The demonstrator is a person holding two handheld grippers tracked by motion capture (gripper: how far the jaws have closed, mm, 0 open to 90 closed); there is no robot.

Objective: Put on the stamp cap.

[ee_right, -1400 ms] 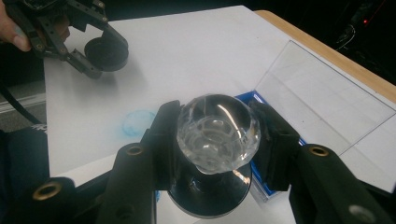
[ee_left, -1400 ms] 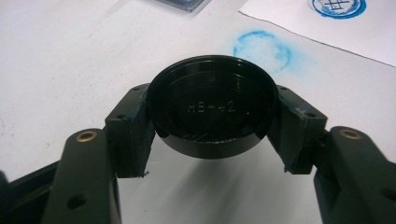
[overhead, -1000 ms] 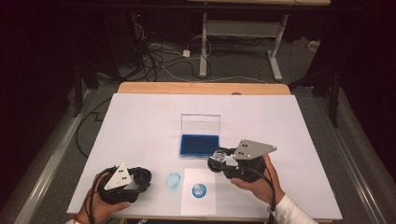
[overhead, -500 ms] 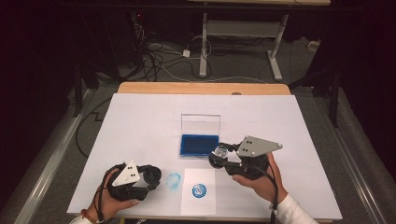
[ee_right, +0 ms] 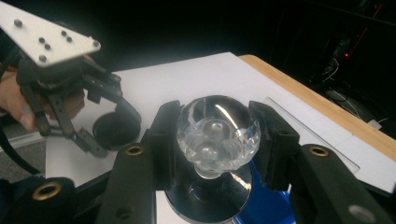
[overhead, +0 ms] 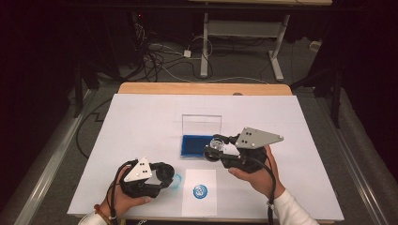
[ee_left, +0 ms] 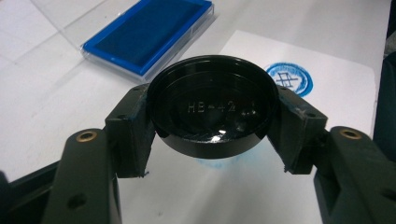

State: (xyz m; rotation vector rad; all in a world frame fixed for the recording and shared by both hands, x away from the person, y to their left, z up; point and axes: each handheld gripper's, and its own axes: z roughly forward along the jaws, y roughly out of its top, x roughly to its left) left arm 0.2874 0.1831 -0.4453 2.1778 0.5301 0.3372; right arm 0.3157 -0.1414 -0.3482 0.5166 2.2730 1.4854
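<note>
L gripper (overhead: 162, 177) sits near the front-left of the tabletop (overhead: 141, 122); its jaws are clamped on a black round cap (ee_left: 212, 112), one jaw on each side of the rim. Cap is shallow, glossy, hollow side toward the left gripper view's camera, w/ raised lettering inside that reads approx "HB-42". In the high view the cap hangs just left of a white paper sheet (overhead: 199, 206) and over a faint light-blue smudge (overhead: 177, 180) on the tabletop.

R gripper (overhead: 217, 149) is at centre-right, jaws closed on a stamp's clear faceted knob (ee_right: 217, 133). Knob looks like cut crystal, rounded, narrowing to a short neck that meets a shiny round metal base (ee_right: 210, 196) below. In the high view the stamp (overhead: 215, 145) is held at the right edge of the ink pad, slightly above it; can't tell if it touches.

Ink pad (overhead: 195, 146) = flat clear plastic case w/ a deep-blue pad filling the tray. Its clear lid (overhead: 202, 124) stands open, upright at the far side. The left gripper view shows the same tray (ee_left: 149, 35), blue surface even, nothing else in it.

Paper sheet lies in front of the pad, near the tabletop's front edge, and carries one round blue stamp print (overhead: 201, 191): ring w/ a grid-like mark in the middle (ee_left: 289, 79). Tabletop is covered in white w/ a wooden strip (overhead: 202, 88) along the far edge.
</note>
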